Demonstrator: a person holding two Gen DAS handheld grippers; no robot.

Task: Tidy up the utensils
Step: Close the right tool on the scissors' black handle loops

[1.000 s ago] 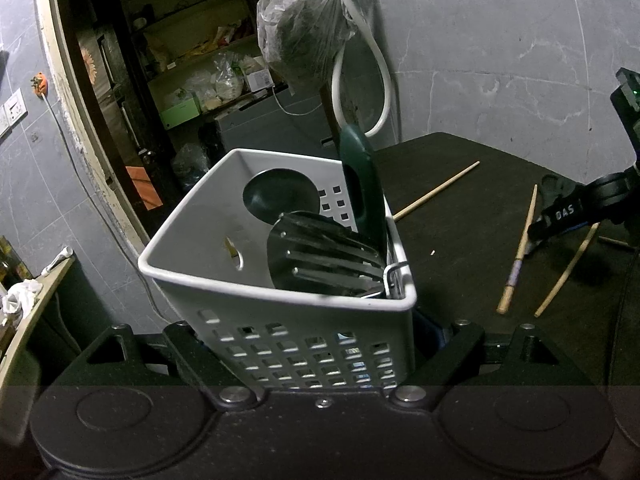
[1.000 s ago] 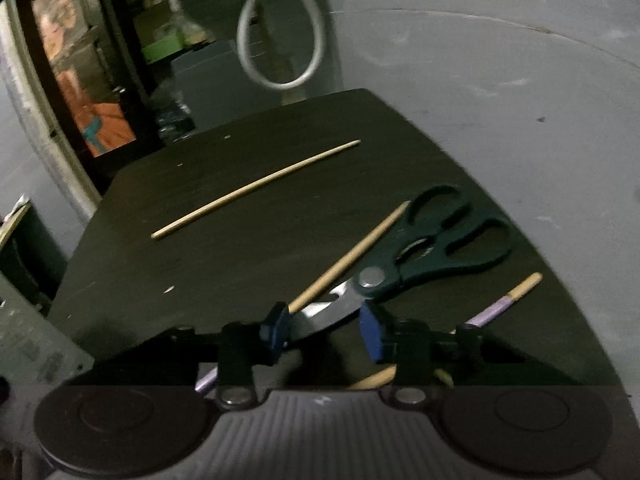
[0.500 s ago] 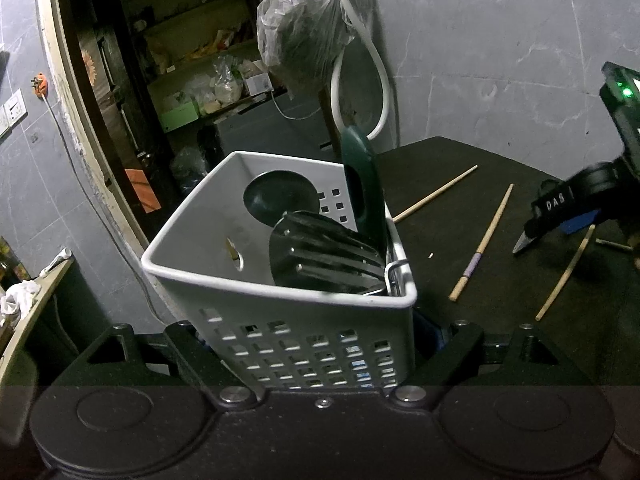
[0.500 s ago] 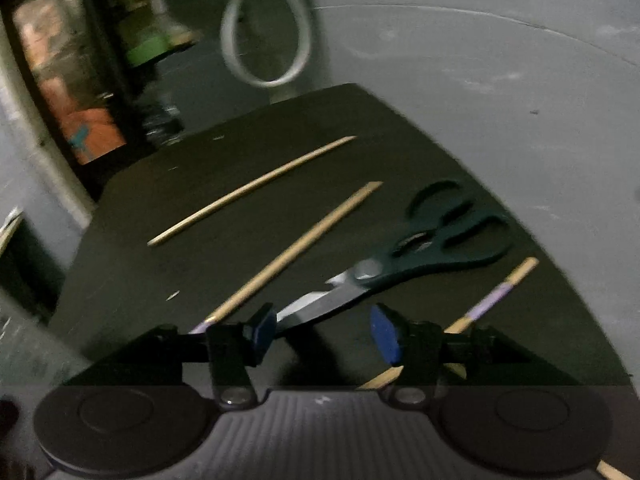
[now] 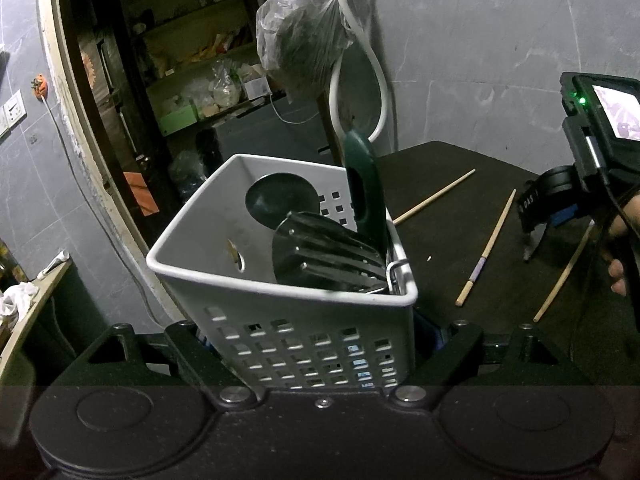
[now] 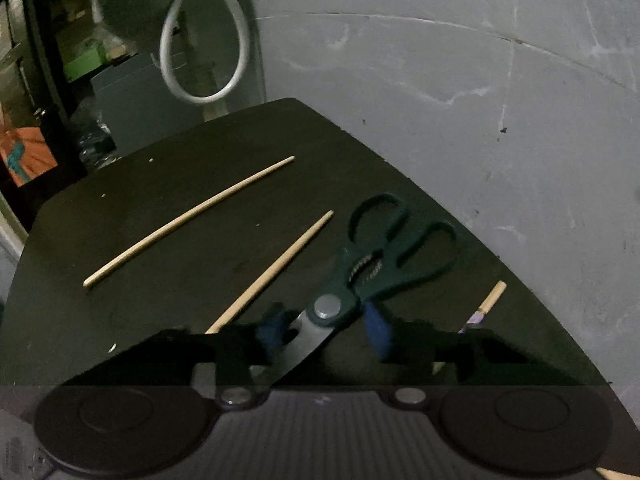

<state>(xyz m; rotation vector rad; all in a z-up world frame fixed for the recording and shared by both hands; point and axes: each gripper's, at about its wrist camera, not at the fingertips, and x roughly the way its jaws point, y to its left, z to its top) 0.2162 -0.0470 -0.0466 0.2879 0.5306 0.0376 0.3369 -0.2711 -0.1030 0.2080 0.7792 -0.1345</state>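
dark-green scissors (image 6: 384,264) shifted, now straddled | right gripper (image 6: 324,330) jaws closing at pivot, not yet clamped | left gripper (image 5: 320,344) clamped on basket (image 5: 280,292) | grasp imminent

— What is seen in the white perforated basket (image 5: 280,332)?
— A slotted metal spatula (image 5: 324,256), a dark ladle (image 5: 280,200) and a green handle (image 5: 362,184) are stood inside it.
— And on the dark table (image 6: 160,208)?
— Green-handled scissors (image 6: 384,252) are laid closed among scattered wooden chopsticks (image 6: 188,220).

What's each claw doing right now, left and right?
Left claw: shut on the basket.
Right claw: closing around the scissors, pads not yet pressing.
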